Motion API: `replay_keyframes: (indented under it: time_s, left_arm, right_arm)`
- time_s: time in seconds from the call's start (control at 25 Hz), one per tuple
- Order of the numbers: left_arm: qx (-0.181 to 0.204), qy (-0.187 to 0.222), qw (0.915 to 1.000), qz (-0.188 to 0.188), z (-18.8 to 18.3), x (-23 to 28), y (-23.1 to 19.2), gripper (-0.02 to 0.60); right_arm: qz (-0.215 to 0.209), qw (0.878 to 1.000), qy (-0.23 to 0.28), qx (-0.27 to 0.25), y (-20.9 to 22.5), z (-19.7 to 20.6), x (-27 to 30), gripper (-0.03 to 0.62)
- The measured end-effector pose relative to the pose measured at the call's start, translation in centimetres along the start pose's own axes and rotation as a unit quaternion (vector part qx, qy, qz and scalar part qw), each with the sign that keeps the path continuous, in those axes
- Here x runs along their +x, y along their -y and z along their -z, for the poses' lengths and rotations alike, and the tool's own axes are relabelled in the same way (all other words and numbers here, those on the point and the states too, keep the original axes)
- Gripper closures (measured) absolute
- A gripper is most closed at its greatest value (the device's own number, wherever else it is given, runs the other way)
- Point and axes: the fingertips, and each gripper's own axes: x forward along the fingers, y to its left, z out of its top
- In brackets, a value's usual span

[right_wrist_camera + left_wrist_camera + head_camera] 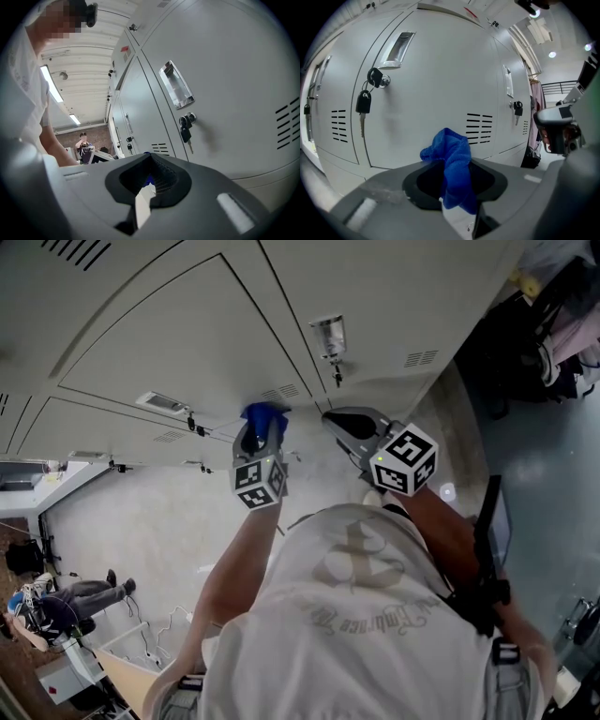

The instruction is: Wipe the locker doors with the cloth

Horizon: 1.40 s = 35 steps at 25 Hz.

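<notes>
Shirt (361, 615), lower centre. Left gripper (260, 439), centre: clamped on blue cloth (265, 413), apparently against locker door (187, 343). Right gripper (337, 421), beside it: jaws together, empty, below key (336, 371).

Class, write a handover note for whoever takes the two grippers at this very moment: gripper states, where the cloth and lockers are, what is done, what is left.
Left gripper: shut on the blue cloth.
Right gripper: jaws together, empty, beside the left one.
Cloth is up by the vent slots of a locker door; contact unclear.
Done: cannot tell which doors are wiped.
Left: wipe the doors, minding the keys hanging in the locks.
</notes>
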Motion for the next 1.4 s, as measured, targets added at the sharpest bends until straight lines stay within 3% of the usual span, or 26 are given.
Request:
replay_keyframes:
  time_s: [0.24, 0.72, 0.92, 1.16, 1.4]
  left_arm:
    - [-0.008, -0.001, 1.0000, 0.003, 0.1, 0.5, 1.0, 0.431]
    - [0.015, -0.010, 0.9972, 0.072, -0.1, 3.1, 8.5, 0.433]
    - [0.006, -0.016, 0.9955, 0.093, -0.1, 3.6, 9.8, 0.431]
    - [0.012, 0.020, 0.9967, 0.078, -2.2, 1.6, 10.1, 0.433]
    - [0.052, 0.037, 0.9966, 0.052, -4.5, 1.5, 10.2, 0.433]
  right_arm:
    - [0.003, 1.000, 0.002, 0.002, 1.0, -0.1, -1.3, 0.586]
    - [-0.012, 1.000, -0.015, -0.008, 1.9, 0.3, -4.1, 0.586]
    - [-0.019, 1.000, -0.015, -0.008, 1.9, 0.3, -4.8, 0.586]
    - [-0.035, 0.999, -0.022, -0.006, 0.8, 0.9, -4.8, 0.586]
    - [-0.036, 0.999, -0.023, 0.002, 0.5, 1.4, -5.0, 0.586]
